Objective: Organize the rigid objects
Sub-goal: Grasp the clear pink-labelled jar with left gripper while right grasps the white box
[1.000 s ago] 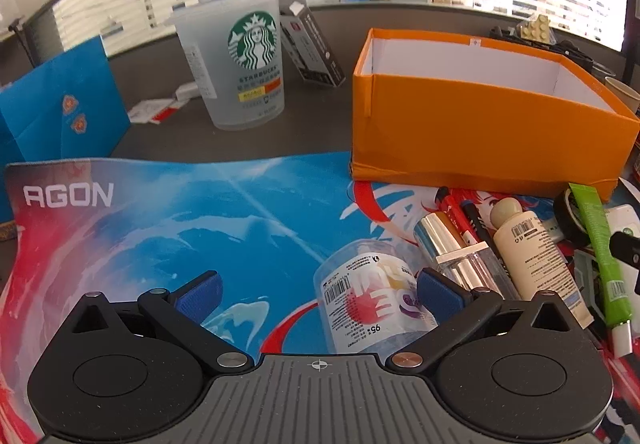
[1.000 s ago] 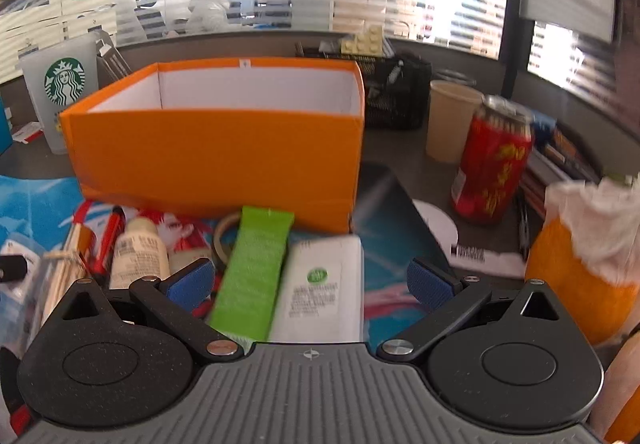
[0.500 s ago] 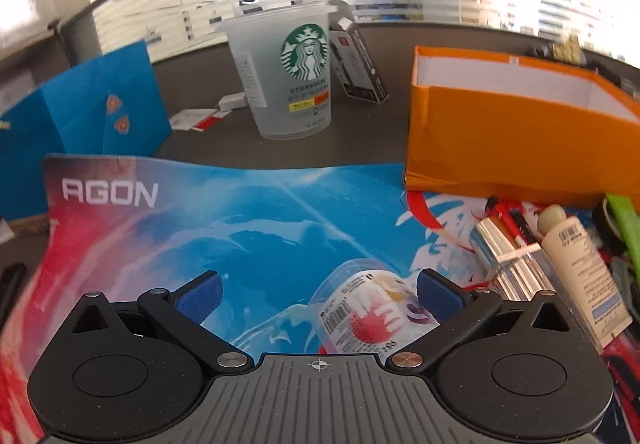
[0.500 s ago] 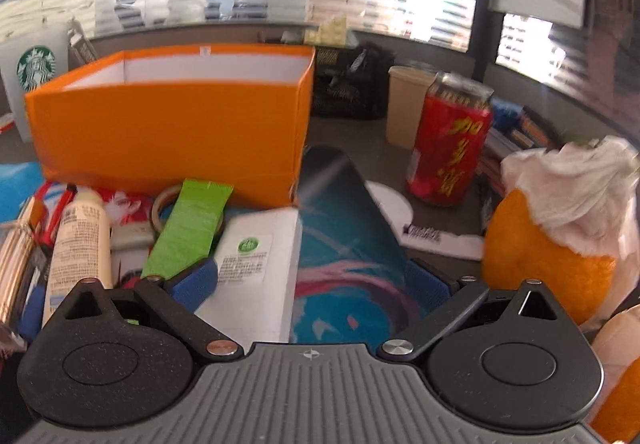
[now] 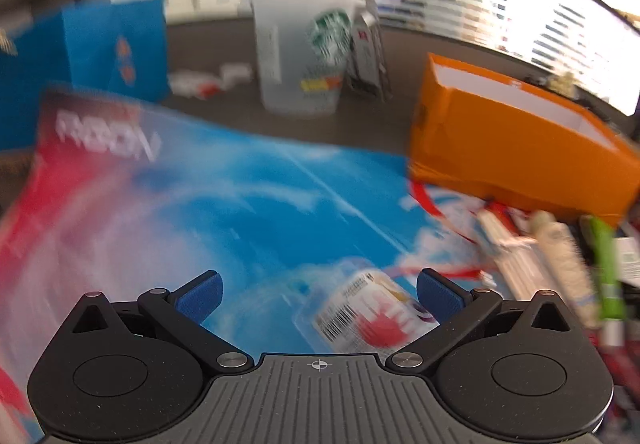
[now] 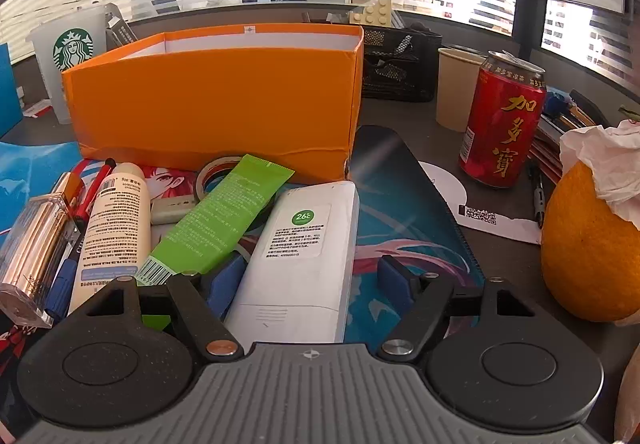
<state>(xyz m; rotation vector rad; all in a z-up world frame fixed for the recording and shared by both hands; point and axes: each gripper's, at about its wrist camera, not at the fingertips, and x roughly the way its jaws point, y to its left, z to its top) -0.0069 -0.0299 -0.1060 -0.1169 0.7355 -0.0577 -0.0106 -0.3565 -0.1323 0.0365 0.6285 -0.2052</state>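
My right gripper (image 6: 310,282) straddles the near end of a white remote-like box (image 6: 300,244) lying on the mat. Its jaws are closing: the left pad is at the box's edge, while a gap remains at the right pad. Beside the box lie a green tube (image 6: 224,219), a cream bottle (image 6: 116,219), a clear gold-capped bottle (image 6: 36,240) and a tape roll (image 6: 212,171). The orange box (image 6: 216,99) stands open behind them. My left gripper (image 5: 320,296) is open over a clear labelled container (image 5: 368,320) that lies on its side near the right pad; this view is blurred.
A Starbucks cup (image 5: 304,51) and a blue bag (image 5: 116,47) stand at the back left. Right of the orange box are a black mesh organiser (image 6: 400,67), a paper cup (image 6: 456,87), a red can (image 6: 504,119) and an orange fruit under tissue (image 6: 588,244).
My right gripper has come down around the white box and its jaws have narrowed. My left gripper has swung left, so the orange box and clear container now sit further right in its view.
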